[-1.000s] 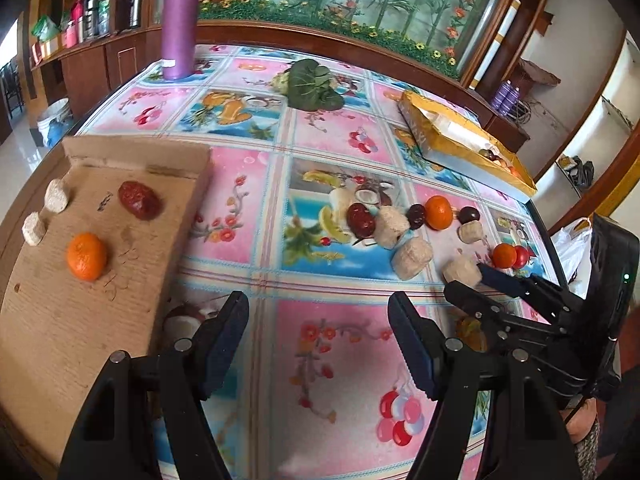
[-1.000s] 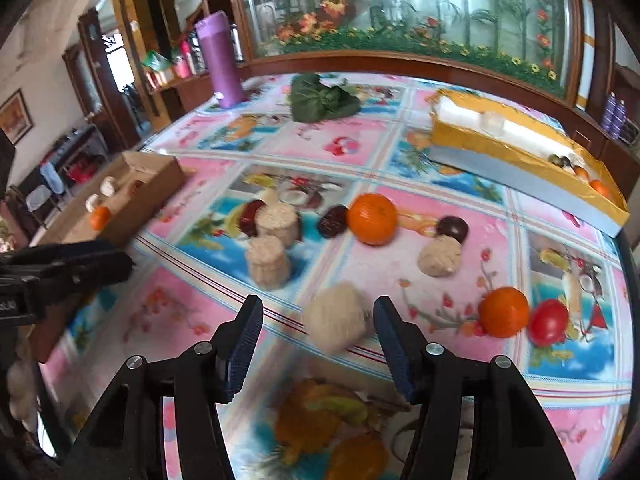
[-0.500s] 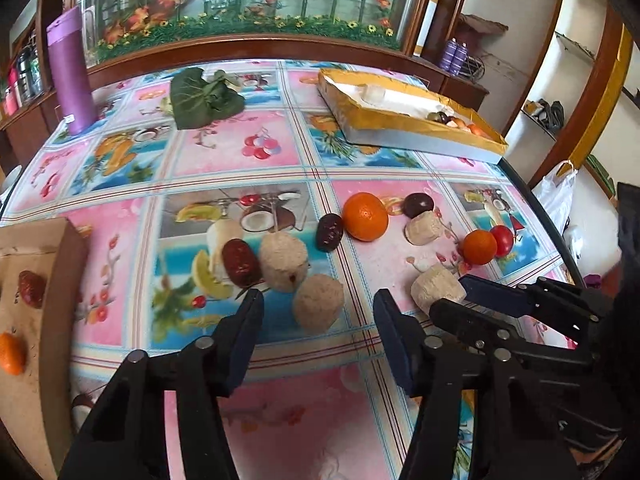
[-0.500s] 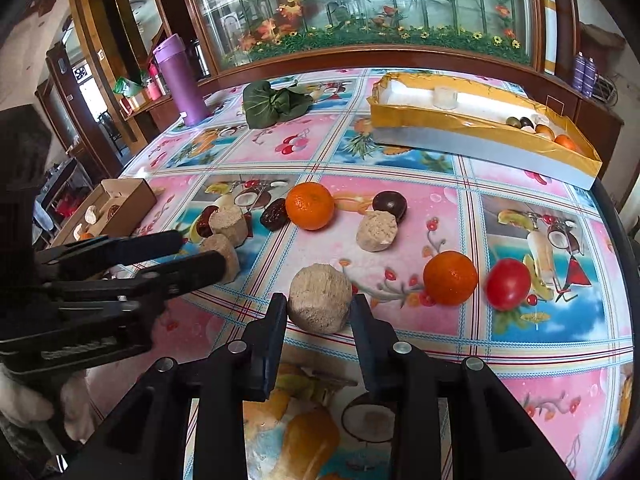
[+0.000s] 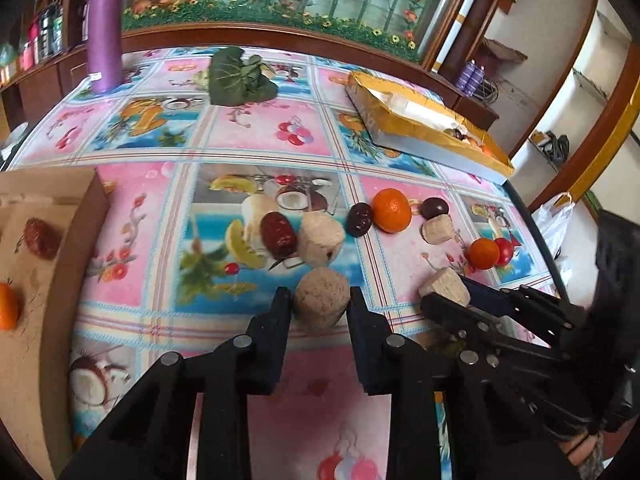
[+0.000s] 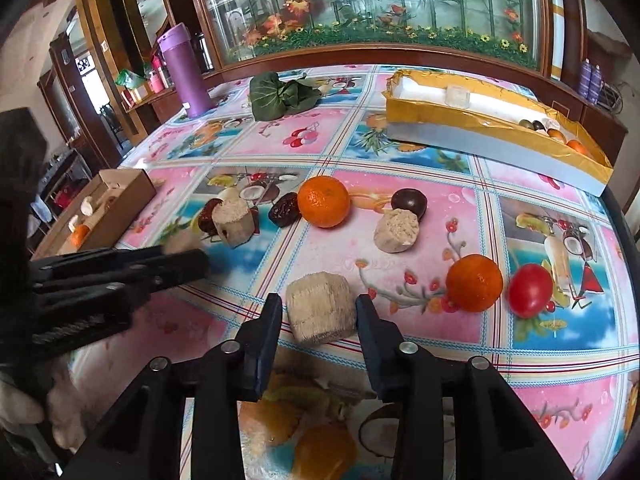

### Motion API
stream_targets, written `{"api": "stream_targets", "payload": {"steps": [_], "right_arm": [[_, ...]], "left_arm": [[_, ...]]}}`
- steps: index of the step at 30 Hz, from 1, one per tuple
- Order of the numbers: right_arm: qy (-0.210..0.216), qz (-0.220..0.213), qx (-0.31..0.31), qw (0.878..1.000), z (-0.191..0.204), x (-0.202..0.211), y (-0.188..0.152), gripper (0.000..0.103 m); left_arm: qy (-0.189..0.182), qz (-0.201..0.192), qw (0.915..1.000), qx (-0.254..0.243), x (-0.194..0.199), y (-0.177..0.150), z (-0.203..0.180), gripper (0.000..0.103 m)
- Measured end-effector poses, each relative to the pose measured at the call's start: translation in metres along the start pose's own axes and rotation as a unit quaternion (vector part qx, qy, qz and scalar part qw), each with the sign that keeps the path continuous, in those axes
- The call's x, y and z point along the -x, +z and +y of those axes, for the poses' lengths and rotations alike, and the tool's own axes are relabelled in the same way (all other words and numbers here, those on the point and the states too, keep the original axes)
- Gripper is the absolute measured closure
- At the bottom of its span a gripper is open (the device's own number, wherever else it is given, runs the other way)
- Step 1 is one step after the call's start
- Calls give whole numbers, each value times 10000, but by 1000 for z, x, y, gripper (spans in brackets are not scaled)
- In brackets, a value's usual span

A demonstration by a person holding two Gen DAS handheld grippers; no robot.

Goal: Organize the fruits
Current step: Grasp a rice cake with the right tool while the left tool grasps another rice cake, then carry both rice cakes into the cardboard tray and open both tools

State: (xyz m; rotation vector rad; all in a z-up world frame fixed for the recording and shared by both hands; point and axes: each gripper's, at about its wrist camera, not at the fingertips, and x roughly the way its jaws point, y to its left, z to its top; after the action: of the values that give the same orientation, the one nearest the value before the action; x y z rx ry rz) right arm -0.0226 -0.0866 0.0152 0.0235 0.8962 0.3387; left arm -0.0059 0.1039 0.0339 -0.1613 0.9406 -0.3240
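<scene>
Beige cork-like chunks, oranges, dates, a dark plum (image 6: 409, 201) and a tomato (image 6: 530, 295) lie scattered on the fruit-print tablecloth. My left gripper (image 5: 318, 298) is shut on one beige chunk (image 5: 320, 312), with both pads against its sides. My right gripper (image 6: 319, 306) holds another beige chunk (image 6: 320, 316), which is tilted between its pads; its jaws are opening slightly. In the left wrist view the right gripper (image 5: 452, 300) reaches in from the right with its chunk (image 5: 444, 286) at the tips. The left gripper (image 6: 196, 260) appears at the left of the right wrist view.
A cardboard box (image 5: 48, 320) at the left holds a red date (image 5: 40, 238) and an orange (image 5: 6, 306). A gold-lined tray (image 6: 480, 136) with several small fruits lies at the back right. A purple flask (image 6: 185, 72) and green leaves (image 6: 280, 98) stand farther back.
The left gripper swung right from the cardboard box to the loose chunks and closed on one. The right gripper closed around its chunk, which has tipped onto its side.
</scene>
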Motion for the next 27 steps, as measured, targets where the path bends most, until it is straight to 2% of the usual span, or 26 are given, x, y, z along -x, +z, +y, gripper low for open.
{"api": "stream_targets", "payload": {"steps": [6, 10, 13, 19, 23, 27], "right_arm": [[-13, -88, -92, 9999, -2, 3, -1, 65], [2, -124, -107, 9999, 11, 14, 5, 65], [288, -267, 66, 9992, 41, 31, 16, 65], [919, -363, 850, 9915, 138, 40, 49, 64], [1266, -128, 1273, 9837, 202, 16, 59, 64], [1479, 312, 1503, 9770, 254, -27, 54, 64]], "left_arm": [[95, -383, 9987, 314, 56, -9, 37, 76], [532, -767, 9942, 528, 105, -14, 83, 76], [1068, -922, 9878, 657, 132, -18, 122, 76], [1845, -589, 9773, 855, 141, -13, 188, 75], [1893, -226, 9756, 1088, 124, -12, 221, 75], [1716, 129, 9754, 1378, 109, -16, 244, 75]]}}
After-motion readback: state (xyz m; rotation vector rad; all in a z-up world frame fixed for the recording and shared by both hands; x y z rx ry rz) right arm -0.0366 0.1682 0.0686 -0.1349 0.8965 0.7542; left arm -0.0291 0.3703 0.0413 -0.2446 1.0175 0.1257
